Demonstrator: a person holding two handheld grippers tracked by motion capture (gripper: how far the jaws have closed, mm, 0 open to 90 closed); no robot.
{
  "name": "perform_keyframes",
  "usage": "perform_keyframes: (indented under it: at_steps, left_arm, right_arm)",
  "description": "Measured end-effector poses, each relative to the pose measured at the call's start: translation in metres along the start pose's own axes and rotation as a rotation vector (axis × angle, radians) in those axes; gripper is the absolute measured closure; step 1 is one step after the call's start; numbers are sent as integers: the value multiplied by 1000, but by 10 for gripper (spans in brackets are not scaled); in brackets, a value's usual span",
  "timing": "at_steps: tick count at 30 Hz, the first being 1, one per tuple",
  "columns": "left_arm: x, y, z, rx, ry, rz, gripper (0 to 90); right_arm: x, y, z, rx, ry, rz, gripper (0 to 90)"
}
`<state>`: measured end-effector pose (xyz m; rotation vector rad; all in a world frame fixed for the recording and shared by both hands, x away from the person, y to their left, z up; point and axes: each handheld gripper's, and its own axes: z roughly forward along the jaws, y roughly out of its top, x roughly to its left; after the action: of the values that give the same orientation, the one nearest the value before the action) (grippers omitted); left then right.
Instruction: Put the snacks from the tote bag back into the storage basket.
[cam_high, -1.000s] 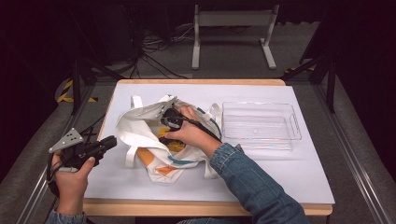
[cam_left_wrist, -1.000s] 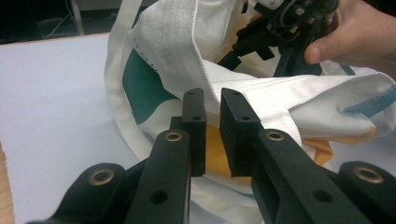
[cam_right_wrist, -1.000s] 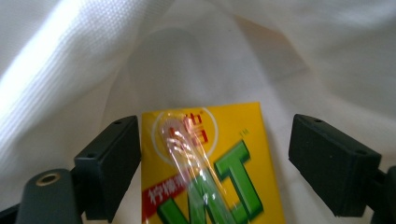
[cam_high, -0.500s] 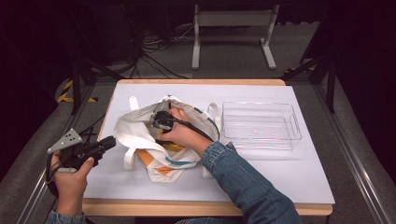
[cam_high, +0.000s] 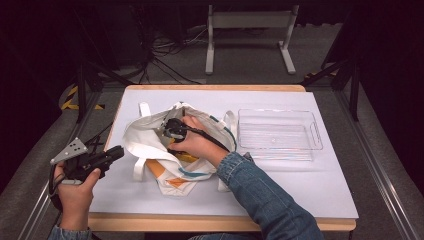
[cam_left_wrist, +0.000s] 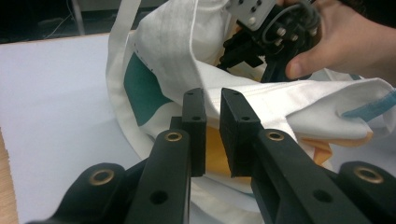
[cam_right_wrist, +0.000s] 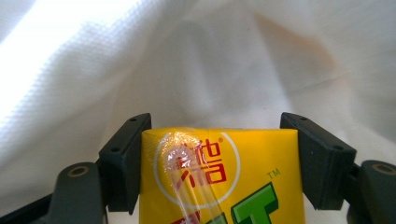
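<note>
A white tote bag (cam_high: 150, 142) with orange and teal print lies on the table's left half, its mouth open. My right gripper (cam_high: 172, 129) reaches into that mouth, held by a hand in a denim sleeve. In the right gripper view its jaws have just been closing, and the right gripper (cam_right_wrist: 219, 126) has both pads against the sides of a yellow drink carton (cam_right_wrist: 219, 177) with red and green print, bag cloth behind it. My left gripper (cam_high: 112, 154) hovers off the table's left edge, aimed at the bag (cam_left_wrist: 159, 60). The left gripper (cam_left_wrist: 212, 126) shows a narrow slit with nothing in it.
A clear plastic tray (cam_high: 316, 134) stands on the right half of the white table top (cam_high: 300, 190). The bag's straps (cam_high: 144, 109) trail toward the far edge. Beyond the table are a dark floor, cables and a white stand (cam_high: 250, 20).
My right hand and gripper have slid a little to the left, deeper into the bag's mouth. The left hand has stayed where it was.
</note>
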<state>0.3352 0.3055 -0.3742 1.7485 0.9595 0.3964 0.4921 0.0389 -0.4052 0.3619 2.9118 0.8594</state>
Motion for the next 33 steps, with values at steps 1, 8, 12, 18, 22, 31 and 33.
perform_keyframes:
  at_steps: [1, 8, 12, 18, 22, 31, 33]
  left_arm:
    - [0, 0, 0, 1, 0, 3, 806]
    - [-1, 0, 1, 0, -1, 1, 806]
    - [-2, 1, 1, 0, -1, -1, 807]
    - [-3, 1, 2, 4, -3, 6, 806]
    - [-4, 1, 3, 6, -5, 4, 807]
    - [-5, 2, 5, 8, -4, 6, 806]
    - [-5, 2, 5, 9, -4, 5, 806]
  right_arm:
    - [0, -1, -4, -13, -8, -3, 281]
    - [7, -7, -35, -92, -52, 6, 281]
    - [10, -18, -57, -146, -67, 14, 280]
    - [17, -40, -79, -184, -88, 11, 279]
    - [20, -57, -93, -193, -103, 24, 279]
    - [20, -80, -109, -165, -105, 77, 279]
    - [20, -83, -110, -162, -106, 80, 279]
